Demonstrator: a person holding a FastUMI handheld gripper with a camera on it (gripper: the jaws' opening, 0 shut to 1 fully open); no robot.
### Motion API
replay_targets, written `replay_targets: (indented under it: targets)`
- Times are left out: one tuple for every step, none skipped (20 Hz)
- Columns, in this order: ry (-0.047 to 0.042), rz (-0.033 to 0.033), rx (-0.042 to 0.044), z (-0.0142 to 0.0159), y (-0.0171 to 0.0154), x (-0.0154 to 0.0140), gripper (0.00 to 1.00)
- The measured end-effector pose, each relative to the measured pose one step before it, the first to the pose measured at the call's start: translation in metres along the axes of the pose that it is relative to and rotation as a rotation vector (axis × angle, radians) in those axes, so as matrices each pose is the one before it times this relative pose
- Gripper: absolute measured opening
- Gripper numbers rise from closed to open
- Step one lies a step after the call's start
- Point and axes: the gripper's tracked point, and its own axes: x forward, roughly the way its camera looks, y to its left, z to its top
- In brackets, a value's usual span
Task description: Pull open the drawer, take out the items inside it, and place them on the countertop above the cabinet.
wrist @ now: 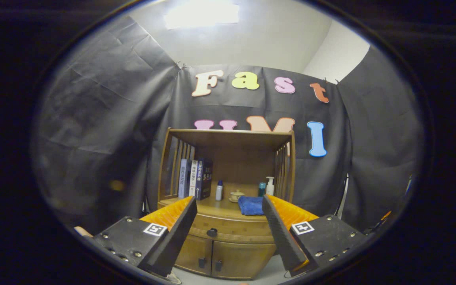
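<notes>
A wooden cabinet (pixel 228 237) stands ahead of me against the black cloth wall. Its drawer (pixel 228 228) is closed, with a dark round knob (pixel 211 232) in the middle of the front. The knob sits between my two fingers and well beyond them. My gripper (pixel 228 202) is open with nothing between its fingers. The countertop (pixel 222 206) above the drawer carries a folded blue cloth (pixel 251 206). Whatever lies inside the drawer is hidden.
On the countertop stand three upright books (pixel 194 179) at the left, a small white bottle (pixel 219 190), a teacup on a saucer (pixel 236 195), a teal bottle (pixel 261 189) and a pump bottle (pixel 270 185). A shelf roof (pixel 228 136) spans above. Two lower doors (pixel 220 259) sit under the drawer.
</notes>
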Motion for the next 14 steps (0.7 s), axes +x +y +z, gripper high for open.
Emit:
replay_targets:
  targets:
    - [0.02353, 0.01292, 0.00382, -0.01556, 0.00689, 0.01168, 0.99]
    - [0.02360, 0.01388, 0.00587, -0.01764, 0.00804, 0.01369, 0.99]
    - [0.02915, 0.00771, 0.00094, -0.01887, 0.00593, 0.01545, 0.99]
    - [0.02677, 0.00557, -0.00354, -0.01896, 0.00404, 0.01525, 0.99]
    - [0.02360, 0.00552, -0.00482, -0.01837, 0.00486, 0.01642, 0.99]
    - [0.02775, 0.01123, -0.00205, -0.01803, 0.00673, 0.01706, 0.99]
    - [0.02738, 0.01386, 0.00303, -0.01780, 0.00598, 0.01625, 0.99]
    - [0.03245, 0.01321, 0.01860, -0.01898, 0.00538, 0.01890, 0.99]
    - [0.04608, 0.01234, 0.04353, -0.01822, 0.00493, 0.01692, 0.99]
    - [0.04713, 0.00651, 0.05480, -0.01795, 0.00419, 0.01304, 0.99]
    - [0.05664, -0.01270, 0.05308, -0.02014, -0.00331, 0.01518, 0.99]
    - [0.03213, -0.01412, 0.03955, -0.01306, -0.00495, 0.00928, 0.99]
    - [0.03101, -0.02078, 0.04007, -0.01167, -0.00582, 0.01241, 0.99]
    - [0.02289, -0.02051, 0.02549, -0.00823, -0.00700, 0.01023, 0.97]
